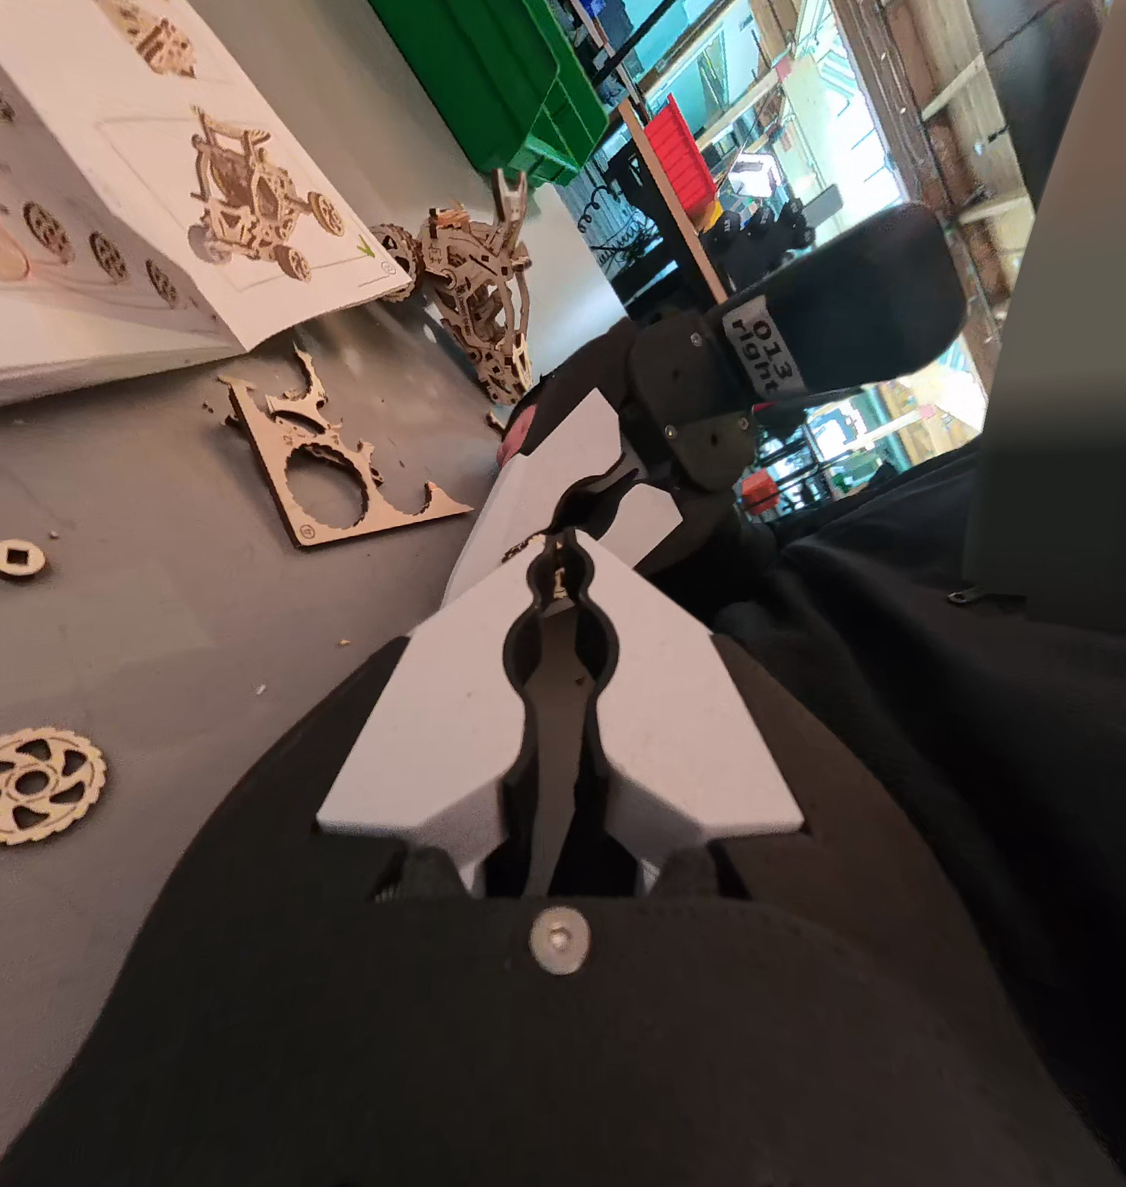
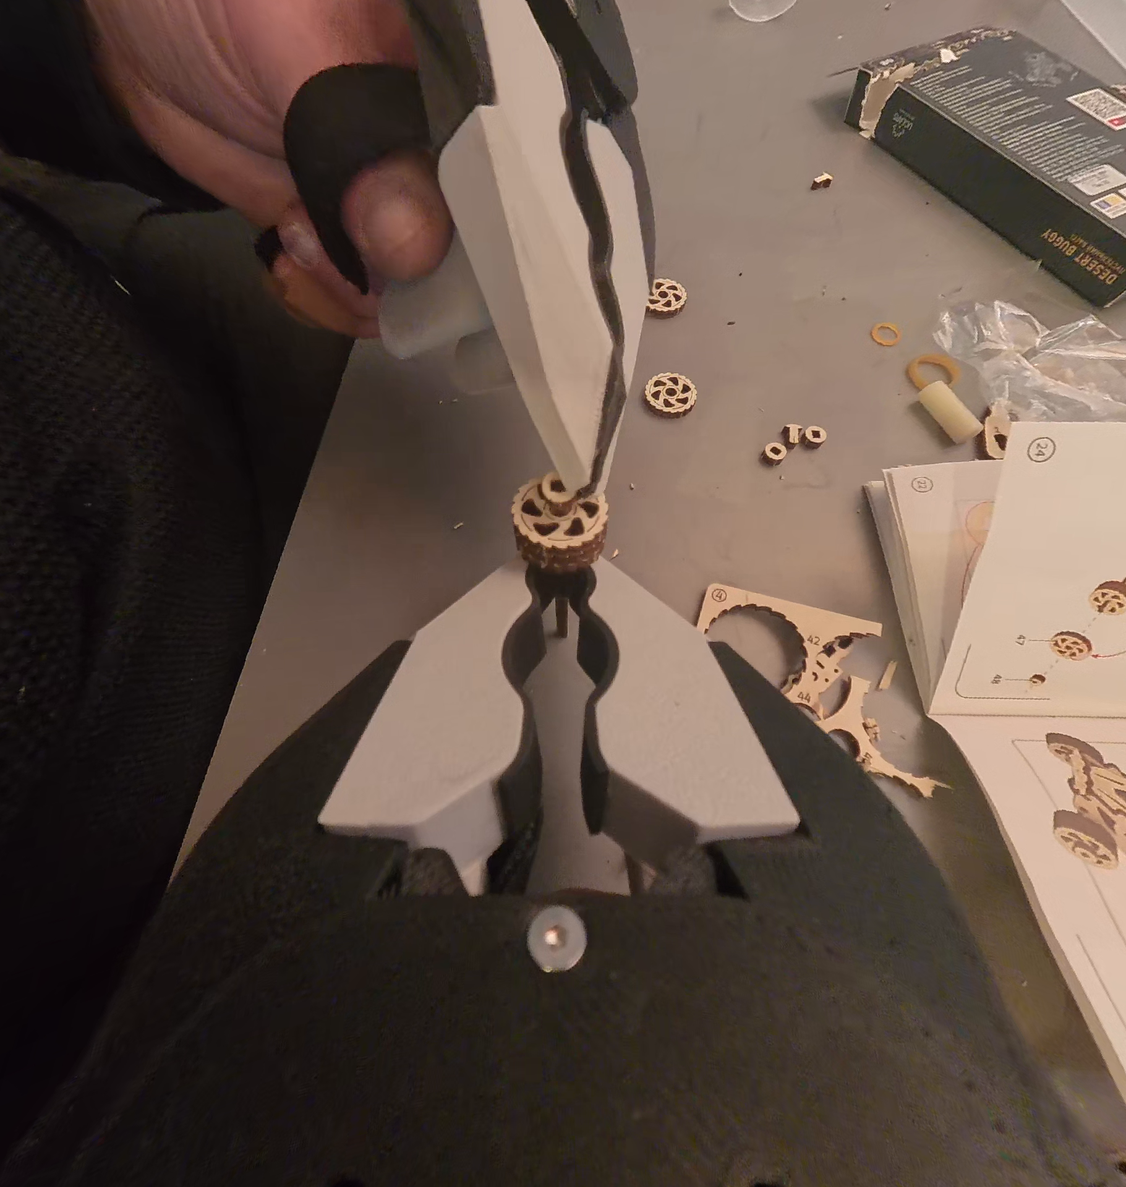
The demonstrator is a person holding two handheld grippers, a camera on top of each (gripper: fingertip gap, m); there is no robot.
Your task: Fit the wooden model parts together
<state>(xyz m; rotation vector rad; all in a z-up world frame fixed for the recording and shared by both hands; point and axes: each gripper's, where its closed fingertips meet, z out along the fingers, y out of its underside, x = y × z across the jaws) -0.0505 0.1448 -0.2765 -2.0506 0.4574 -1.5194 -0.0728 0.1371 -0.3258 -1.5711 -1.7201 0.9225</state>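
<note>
Now, the step: a small wooden cap piece [image 2: 555,489] is being pressed onto the hub of the wooden wheel [image 2: 560,530], centre of the right wrist view, held up over the near edge of the grey table [image 2: 740,257].
Right gripper [image 2: 560,581]: claws together on the thin axle under the wheel, just below frame centre.
Left gripper [image 2: 582,478]: coming in from the top of that frame, tips pinched on the cap piece; in its own view [image 1: 557,578] only a pale sliver shows between the tips.
Doing it well: I'd keep the cap square to the hub, push straight along the axle, and let the right grip brace against the push; a tilt could jam or snap thin wood.
Box: dark kit carton [image 2: 1010,160], upper right, end flap torn open; contents not visible.
Bag: clear plastic bag [image 2: 1048,372], right edge, crumpled; I can't tell what it holds.
Bins: green bins [image 1: 515,90], top centre of the left wrist view; insides hidden.
Loose parts: two more wheels [image 2: 670,394] lie on the table.
</note>
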